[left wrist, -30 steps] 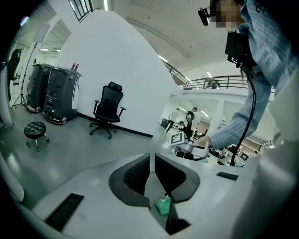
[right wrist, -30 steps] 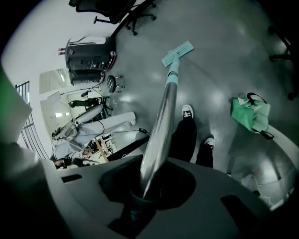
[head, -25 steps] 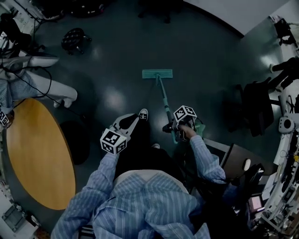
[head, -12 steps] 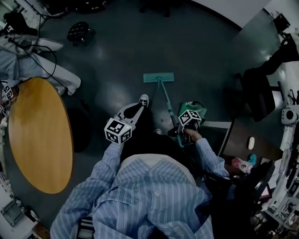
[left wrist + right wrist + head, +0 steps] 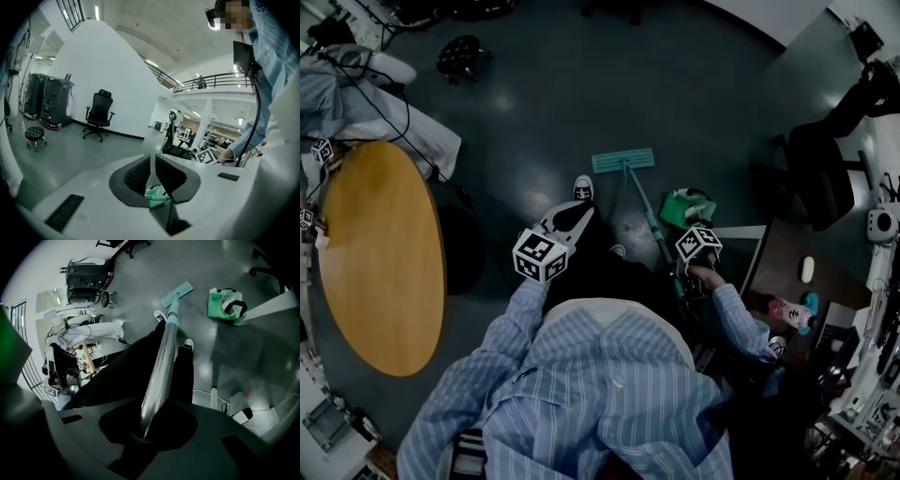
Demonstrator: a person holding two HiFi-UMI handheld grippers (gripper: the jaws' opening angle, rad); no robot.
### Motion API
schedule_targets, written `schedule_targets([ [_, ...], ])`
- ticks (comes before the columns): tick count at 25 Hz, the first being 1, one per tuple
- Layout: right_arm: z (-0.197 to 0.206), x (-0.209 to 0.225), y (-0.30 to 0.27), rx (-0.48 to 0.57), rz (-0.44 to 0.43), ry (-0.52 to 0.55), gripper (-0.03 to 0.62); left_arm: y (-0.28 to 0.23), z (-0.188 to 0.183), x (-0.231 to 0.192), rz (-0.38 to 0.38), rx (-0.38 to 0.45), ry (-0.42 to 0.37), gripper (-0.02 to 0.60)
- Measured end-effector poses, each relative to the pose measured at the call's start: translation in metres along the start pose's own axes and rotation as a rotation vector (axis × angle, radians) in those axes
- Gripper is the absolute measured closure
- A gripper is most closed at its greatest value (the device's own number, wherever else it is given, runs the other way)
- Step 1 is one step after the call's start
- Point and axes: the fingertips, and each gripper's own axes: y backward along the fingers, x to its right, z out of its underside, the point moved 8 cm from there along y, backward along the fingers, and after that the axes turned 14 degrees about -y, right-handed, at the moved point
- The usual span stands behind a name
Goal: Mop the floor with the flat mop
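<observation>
Lying flat on the dark glossy floor (image 5: pixel 534 103), upper centre, teal rectangular flat mop head (image 5: pixel 623 160); its silver-teal pole (image 5: pixel 649 217) runs down-right to right gripper (image 5: pixel 682 279), clamped near pole's top end. Left gripper (image 5: pixel 579 216), jaws nearly together w/ nothing held, sits left of pole, not touching. Next push prob. up-left.

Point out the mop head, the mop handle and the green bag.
mop head (image 5: pixel 623 160), head view, middle of the pad
mop handle (image 5: pixel 161 357), right gripper view, mid shaft
green bag (image 5: pixel 686 208), head view, its body

Shiny metal mop pole (image 5: pixel 161 363), glossy floor (image 5: pixel 581 84)
</observation>
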Motion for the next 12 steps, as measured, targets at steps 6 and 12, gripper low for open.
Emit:
schedule_targets([
  [6,0.009,0.009,-0.002,-0.003,-0.009,-0.011,0.516,-0.003,0.000,0.001,0.005,0.004,-0.011,0.543],
  [12,0.003,-0.002,0.005,-0.014,-0.018,-0.004,0.514,-0.009,-0.003,-0.008,-0.005,0.000,-0.010,0.544],
])
